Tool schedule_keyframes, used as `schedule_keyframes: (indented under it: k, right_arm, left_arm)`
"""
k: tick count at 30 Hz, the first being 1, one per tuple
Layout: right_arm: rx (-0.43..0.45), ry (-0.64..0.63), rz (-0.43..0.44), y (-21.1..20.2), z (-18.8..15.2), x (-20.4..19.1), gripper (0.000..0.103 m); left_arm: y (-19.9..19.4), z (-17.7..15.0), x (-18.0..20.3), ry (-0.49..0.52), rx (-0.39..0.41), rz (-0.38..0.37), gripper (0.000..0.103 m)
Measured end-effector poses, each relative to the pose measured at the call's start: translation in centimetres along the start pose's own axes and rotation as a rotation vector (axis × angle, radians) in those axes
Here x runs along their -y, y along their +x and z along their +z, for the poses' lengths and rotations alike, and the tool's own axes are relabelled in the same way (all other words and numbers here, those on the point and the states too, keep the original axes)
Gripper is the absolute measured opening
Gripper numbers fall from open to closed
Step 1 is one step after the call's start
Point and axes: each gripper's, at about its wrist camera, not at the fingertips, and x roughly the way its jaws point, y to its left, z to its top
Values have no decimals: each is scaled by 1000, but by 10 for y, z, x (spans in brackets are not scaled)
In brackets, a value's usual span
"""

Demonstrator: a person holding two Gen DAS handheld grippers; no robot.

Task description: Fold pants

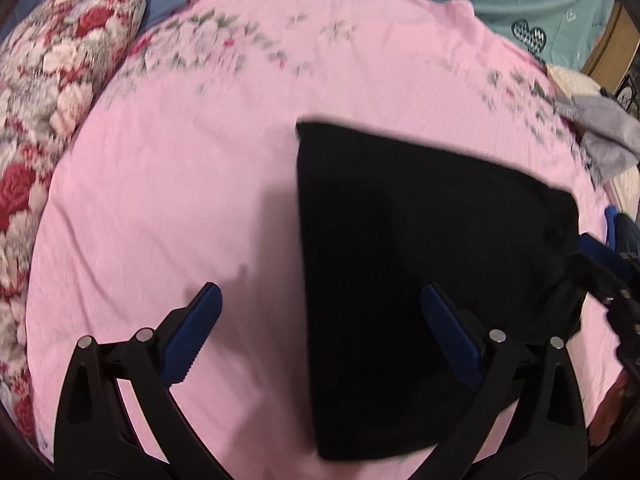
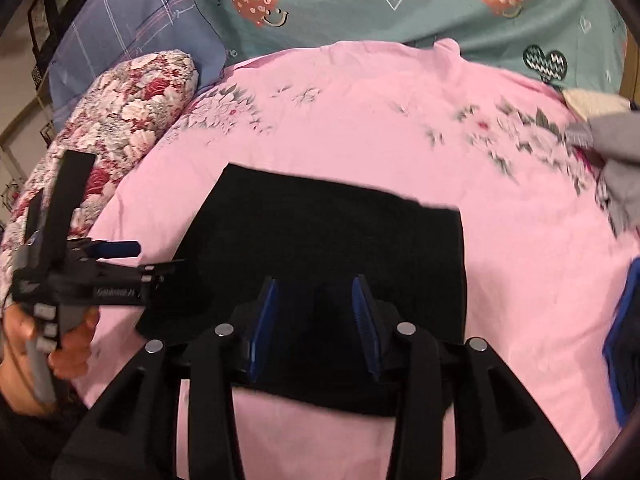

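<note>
The black pants (image 1: 420, 240) lie folded into a compact rectangle on the pink floral sheet (image 1: 160, 200). My left gripper (image 1: 320, 292) is open and empty, hovering over the pants' left edge; one finger is over the sheet, the other over the black cloth. In the right wrist view the pants (image 2: 320, 240) lie flat in the middle. My right gripper (image 2: 314, 286) is open and empty just above the pants' near part. The left gripper (image 2: 132, 256) shows at the left in the right wrist view, held in a hand beside the pants' left edge.
A red and white floral pillow (image 2: 120, 112) lies at the left. Teal bedding with hearts (image 2: 400, 0) and a blue cloth (image 2: 132, 32) lie at the far side. A grey garment (image 2: 616, 160) and a blue item (image 2: 624, 340) sit at the right.
</note>
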Motion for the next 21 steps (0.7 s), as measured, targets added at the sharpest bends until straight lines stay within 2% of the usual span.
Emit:
schedule_keyframes:
  k: [2, 4, 5, 6, 7, 9, 10, 11, 12, 13, 14, 16, 17, 18, 19, 20, 21]
  right_arm:
    - [3, 57, 39, 20, 22, 8, 40]
    - [1, 136, 40, 38, 39, 22, 49]
    - [-13, 178, 34, 50, 47, 31, 58]
    - [-32, 182, -1, 59, 50, 36, 63]
    - [-62, 153, -37, 72, 53, 39, 64]
    - [-123, 116, -17, 91, 55, 45, 64]
    - [-128, 117, -4, 95, 54, 53, 63]
    - [-105, 128, 12, 91, 53, 67, 52]
    - [-93, 147, 10, 87, 52, 76, 27]
    - [-89, 176, -36, 81, 48, 85, 14]
    - [-83, 195, -74, 75, 46, 87, 8]
    - [-21, 188, -92, 52, 35, 71, 25]
    - [7, 161, -90, 41, 30, 61, 49]
    - [40, 134, -73, 30, 25, 51, 65]
    - [78, 113, -25, 18, 16, 40, 70]
    - [82, 97, 54, 11, 6, 32, 78]
    - [39, 90, 110, 14, 0, 28, 79]
  left_arm:
    - [7, 23, 4, -12, 12, 33, 101]
    - [20, 38, 6, -33, -24, 18, 101]
    - [29, 43, 8, -42, -47, 6, 101]
    - [37, 46, 8, -46, -65, -1, 101]
    - [49, 49, 8, -38, -77, 17, 101]
    - [67, 52, 1, -32, -84, 119, 101]
    - [72, 55, -12, -79, -71, 151, 101]
    - [72, 56, -23, -132, -71, 136, 101]
    - [70, 55, -31, -172, -78, 115, 100]
    - [64, 52, -36, -214, -79, 101, 100]
    - [59, 49, -36, -213, -72, 105, 98]
    - [47, 37, -24, -140, -52, 110, 98]
    - [45, 29, -18, -113, -55, 96, 99]
    - [45, 22, -13, -92, -66, 85, 100]
    - [51, 11, -8, -80, -89, 110, 100]
    - [53, 5, -10, -82, -85, 115, 101]
    - [53, 1, -12, -87, -68, 115, 101]
